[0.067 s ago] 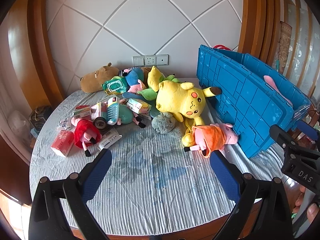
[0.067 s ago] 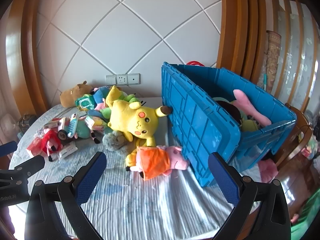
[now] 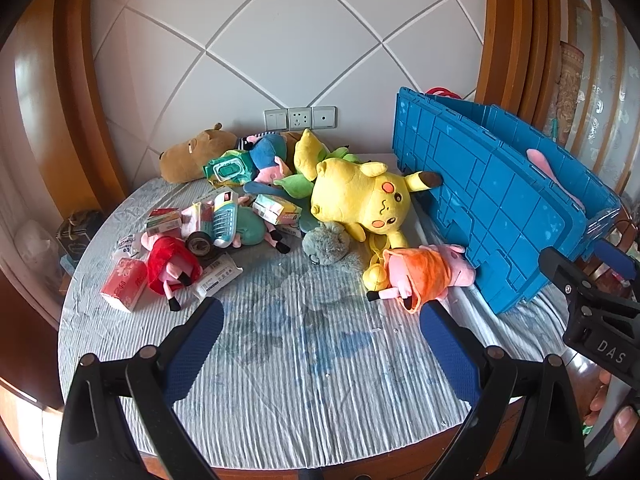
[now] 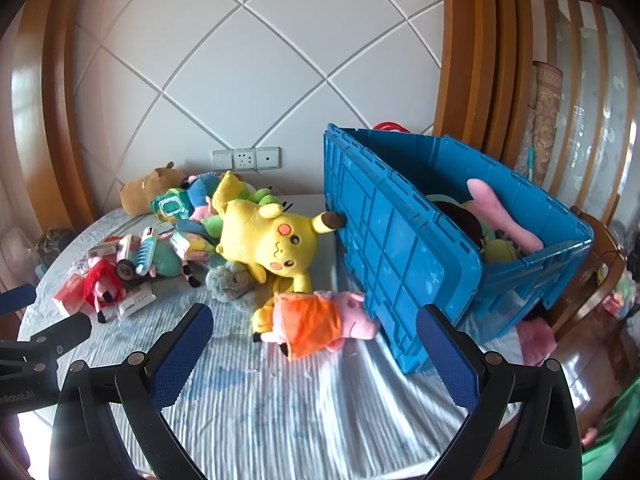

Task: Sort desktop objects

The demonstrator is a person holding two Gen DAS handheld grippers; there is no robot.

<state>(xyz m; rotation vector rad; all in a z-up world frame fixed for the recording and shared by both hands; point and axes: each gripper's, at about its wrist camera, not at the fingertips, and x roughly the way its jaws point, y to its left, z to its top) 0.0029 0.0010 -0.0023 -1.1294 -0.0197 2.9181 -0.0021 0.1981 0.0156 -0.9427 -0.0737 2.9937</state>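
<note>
A heap of toys and packets covers the far half of the round table [image 3: 304,364]. A big yellow plush [image 3: 360,200] [image 4: 268,236] lies with its ear against the blue crate [image 3: 496,208] [image 4: 404,240]. A pink pig plush in an orange dress [image 3: 420,276] [image 4: 316,320] lies nearest, beside the crate. A red-dressed pig plush [image 3: 170,268], a grey plush [image 3: 326,242] and tissue packs lie further left. My left gripper [image 3: 320,332] is open over bare tablecloth. My right gripper [image 4: 314,332] is open too, just short of the orange-dressed pig, holding nothing.
The crate holds a pink plush [image 4: 500,216] and other soft toys. A brown plush [image 3: 192,156] lies by the wall under the sockets [image 3: 300,118]. A wooden chair [image 4: 592,280] stands right of the table. A person's fingers [image 3: 616,420] show at the lower right.
</note>
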